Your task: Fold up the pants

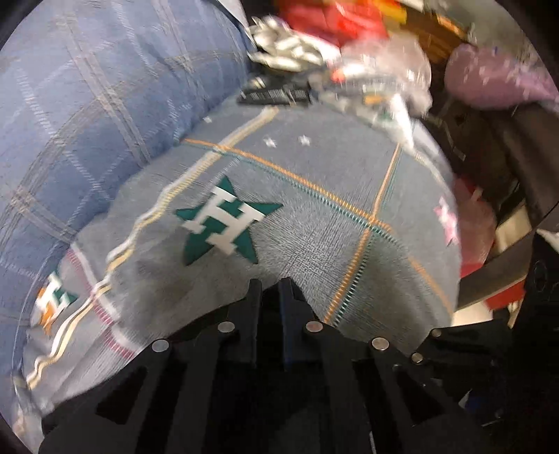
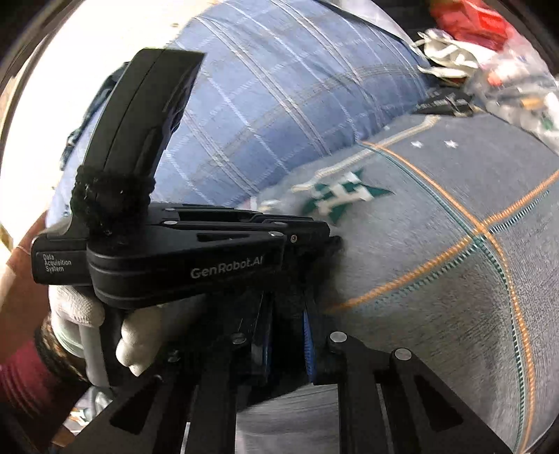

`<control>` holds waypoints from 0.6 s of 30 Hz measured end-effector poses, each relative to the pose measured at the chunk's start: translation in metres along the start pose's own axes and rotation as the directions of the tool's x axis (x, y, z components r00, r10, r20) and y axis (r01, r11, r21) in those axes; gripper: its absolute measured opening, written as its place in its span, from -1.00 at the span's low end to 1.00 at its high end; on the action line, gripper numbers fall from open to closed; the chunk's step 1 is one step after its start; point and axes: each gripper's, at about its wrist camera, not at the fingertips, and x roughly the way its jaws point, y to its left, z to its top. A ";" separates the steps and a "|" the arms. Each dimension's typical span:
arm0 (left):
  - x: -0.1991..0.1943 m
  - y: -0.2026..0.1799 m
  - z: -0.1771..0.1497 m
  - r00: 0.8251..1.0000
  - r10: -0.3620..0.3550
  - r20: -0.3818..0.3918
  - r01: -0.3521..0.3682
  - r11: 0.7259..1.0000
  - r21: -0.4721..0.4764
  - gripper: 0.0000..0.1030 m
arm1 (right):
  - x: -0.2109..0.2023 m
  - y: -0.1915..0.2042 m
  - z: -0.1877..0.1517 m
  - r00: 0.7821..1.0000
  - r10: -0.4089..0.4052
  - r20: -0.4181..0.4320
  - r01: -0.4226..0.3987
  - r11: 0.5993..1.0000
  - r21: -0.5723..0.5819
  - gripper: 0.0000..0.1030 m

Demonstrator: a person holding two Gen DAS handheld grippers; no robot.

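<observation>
Left gripper (image 1: 274, 283): black, two-fingered, jaws drawn together with the tips pressed into grey fabric, which puckers toward them; a pinch on the cloth looks likely, though blur hides the contact itself. Right gripper (image 2: 288, 314): black with blue pads, jaws narrowed to a slim gap, tips sunk in a dark fold of the same fabric; whether cloth lies between the pads cannot be told. The left gripper's body, marked "GenRobot.AI", lies across the right wrist view just beside the right gripper, carried by a white-gloved hand (image 2: 136, 335). Pants (image 1: 314, 223) — grey, crossed by orange-and-teal lines, bearing a green star with a white H (image 1: 227, 220) — spread directly ahead of both grippers, covering the middle of the surface. Blue plaid cushion (image 1: 104, 104): bulky, lying along the far left edge of the pants and touching them. Beyond the pants, a blurred clutter — a red item (image 1: 335, 17), clear plastic wrap (image 1: 387, 70), a purple bundle (image 1: 496, 77) at the far right.
</observation>
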 end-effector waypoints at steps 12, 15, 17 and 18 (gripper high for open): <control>-0.086 0.098 -0.115 0.978 0.018 0.208 0.074 0.901 -0.427 -0.86 | 0.041 0.156 -0.019 0.984 0.127 -0.126 -0.159 0.947 -0.279 -0.72; -0.082 0.124 -0.158 0.981 0.046 0.190 0.067 0.833 -0.550 -0.85 | 0.077 0.190 -0.046 0.962 0.133 -0.239 -0.213 0.911 -0.352 -0.63; -0.091 0.137 -0.191 0.981 0.067 0.182 0.057 0.795 -0.604 -0.85 | 0.101 0.208 -0.066 0.937 0.130 -0.324 -0.257 0.885 -0.389 -0.51; -0.100 0.145 -0.206 0.979 0.064 0.192 0.069 0.786 -0.614 -0.85 | 0.110 0.214 -0.076 0.926 0.122 -0.356 -0.270 0.875 -0.401 -0.38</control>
